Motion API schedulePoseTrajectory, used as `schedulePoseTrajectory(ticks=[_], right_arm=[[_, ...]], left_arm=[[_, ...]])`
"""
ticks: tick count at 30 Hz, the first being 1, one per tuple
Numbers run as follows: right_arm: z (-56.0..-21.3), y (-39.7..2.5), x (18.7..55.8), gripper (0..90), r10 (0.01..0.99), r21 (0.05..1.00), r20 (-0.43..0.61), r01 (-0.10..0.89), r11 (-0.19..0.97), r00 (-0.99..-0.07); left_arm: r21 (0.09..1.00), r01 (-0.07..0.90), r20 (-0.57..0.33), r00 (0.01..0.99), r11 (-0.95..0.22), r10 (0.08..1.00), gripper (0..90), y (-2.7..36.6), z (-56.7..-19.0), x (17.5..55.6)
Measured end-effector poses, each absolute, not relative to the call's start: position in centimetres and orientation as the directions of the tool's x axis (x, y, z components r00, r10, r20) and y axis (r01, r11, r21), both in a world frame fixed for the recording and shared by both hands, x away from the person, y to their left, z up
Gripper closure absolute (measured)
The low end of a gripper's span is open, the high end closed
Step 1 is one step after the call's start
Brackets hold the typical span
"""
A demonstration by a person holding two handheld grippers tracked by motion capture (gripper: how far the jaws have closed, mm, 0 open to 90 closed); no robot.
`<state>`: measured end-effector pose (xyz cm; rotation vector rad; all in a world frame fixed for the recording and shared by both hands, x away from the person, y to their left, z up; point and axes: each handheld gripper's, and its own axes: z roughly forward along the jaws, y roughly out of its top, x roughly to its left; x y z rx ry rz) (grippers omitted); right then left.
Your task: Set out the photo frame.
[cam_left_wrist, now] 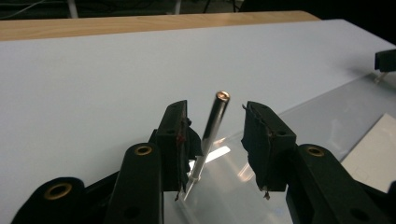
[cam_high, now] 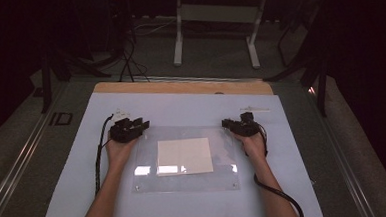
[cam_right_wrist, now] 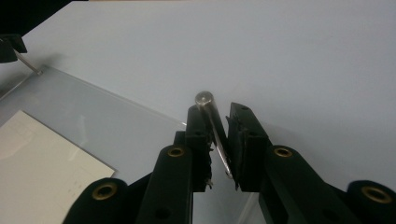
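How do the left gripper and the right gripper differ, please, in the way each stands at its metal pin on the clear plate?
The left gripper stands wide open, its pin touching one pad at most; the right gripper has closed until it almost clamps its pin. The left pin leans between the jaws; the right pin lies against one pad. Both pins are slim metal rods at far corners of the clear plate.

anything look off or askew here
Nothing spilled or broken. The metal pin between the left tool's open jaws leans instead of standing upright on the clear sheet; the paper lies square.
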<state>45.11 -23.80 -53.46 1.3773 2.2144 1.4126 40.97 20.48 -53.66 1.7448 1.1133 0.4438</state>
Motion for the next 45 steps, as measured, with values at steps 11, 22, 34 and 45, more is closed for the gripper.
schedulePoseTrajectory(ticks=[11, 22, 34, 45], right_arm=[[-53.6, -23.8, 45.1, 78.6, 0.772, 0.785, 0.311, 0.607, 0.12, -0.555], [-53.6, -23.8, 45.2, 78.7, 0.771, 0.784, 0.311, 0.608, 0.122, -0.556], [-53.4, -23.8, 44.9, 76.6, 0.776, 0.793, 0.268, 0.588, 0.159, -0.571], [-51.8, -23.6, 43.2, 73.5, 0.806, 0.859, 0.058, 0.441, 0.26, -0.589]], left_arm=[[0.889, 0.448, -0.169, 0.515, -0.095, 0.841, 74.4, 20.4, -52.8, 40.8], [0.889, 0.446, -0.145, 0.499, -0.109, 0.854, 65.6, 19.9, -53.0, 41.4], [0.878, 0.47, -0.177, 0.496, -0.091, 0.85, 82.3, 20.2, -53.4, 41.6], [0.877, 0.473, -0.188, 0.492, -0.08, 0.85, 82.4, 20.2, -53.4, 41.6]])
